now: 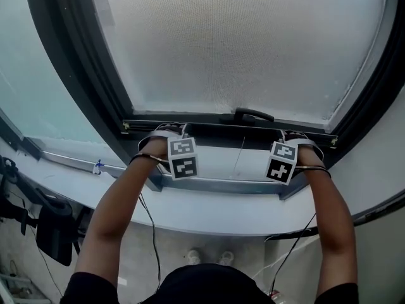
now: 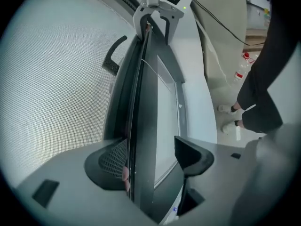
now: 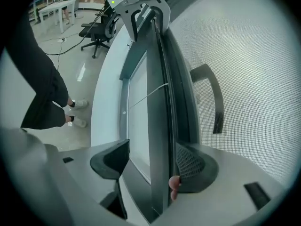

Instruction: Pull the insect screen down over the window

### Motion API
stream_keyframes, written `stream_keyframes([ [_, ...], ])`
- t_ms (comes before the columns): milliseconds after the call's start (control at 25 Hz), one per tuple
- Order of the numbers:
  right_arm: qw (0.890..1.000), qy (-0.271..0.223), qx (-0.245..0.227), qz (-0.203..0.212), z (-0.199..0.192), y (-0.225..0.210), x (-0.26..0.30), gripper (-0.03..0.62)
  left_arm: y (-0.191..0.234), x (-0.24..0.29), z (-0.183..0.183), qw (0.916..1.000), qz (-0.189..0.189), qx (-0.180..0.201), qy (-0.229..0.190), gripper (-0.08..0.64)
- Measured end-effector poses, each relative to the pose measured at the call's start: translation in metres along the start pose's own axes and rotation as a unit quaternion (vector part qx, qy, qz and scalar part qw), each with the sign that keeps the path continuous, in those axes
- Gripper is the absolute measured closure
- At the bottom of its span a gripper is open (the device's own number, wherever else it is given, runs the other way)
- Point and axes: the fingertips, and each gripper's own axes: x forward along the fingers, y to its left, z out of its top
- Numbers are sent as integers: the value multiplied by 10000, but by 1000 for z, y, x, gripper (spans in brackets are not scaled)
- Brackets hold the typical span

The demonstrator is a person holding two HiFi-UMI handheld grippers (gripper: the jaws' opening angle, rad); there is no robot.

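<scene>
The grey mesh insect screen (image 1: 240, 43) covers the window down to its dark bottom bar (image 1: 190, 127), which carries a black handle (image 1: 253, 114). My left gripper (image 1: 166, 135) and right gripper (image 1: 296, 139) sit on that bar, one near each end. In the left gripper view, the left gripper (image 2: 150, 161) straddles the bar (image 2: 141, 126): the mesh-side pad touches it and the other jaw stands apart. The right gripper (image 3: 150, 166) straddles the bar (image 3: 162, 126) the same way. Both are open. Each view shows the other gripper at the bar's far end.
The lower window frame (image 1: 215, 185) and a white sill (image 1: 209, 211) lie just under the bar. A thin cord (image 1: 239, 157) hangs at mid-window. Cables trail from both grippers. On the floor are an office chair (image 3: 96, 32), a white table (image 3: 56, 6) and bottles (image 2: 242, 69).
</scene>
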Motion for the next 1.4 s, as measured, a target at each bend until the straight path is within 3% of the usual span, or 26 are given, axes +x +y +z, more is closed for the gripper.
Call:
stream_keyframes([
  [360,9995,-50,-11,298,2,-1,-2,281,-1,-3,-1,9994,-346,14,-70,244],
  [600,9983,-100,-15,577,2,-2,-2,281,-1,-5,1,9967,-795,-76,-119,244],
  [1000,9960,-49,-123,879,1,1,-4,281,-4,-6,-1,9960,-893,101,-17,258],
  [1040,9961,-13,-121,878,0,1,-2,282,-3,-4,0,9965,-830,129,-8,258],
  [1080,9962,41,-138,853,0,0,0,310,-1,-2,0,9973,-709,179,-2,307],
  [1160,9970,112,-201,736,-1,-1,1,310,2,1,-1,9988,-432,249,-10,307],
  [1400,9996,25,-275,-67,-2,-5,9,311,9,8,-1,9984,398,371,-125,307],
])
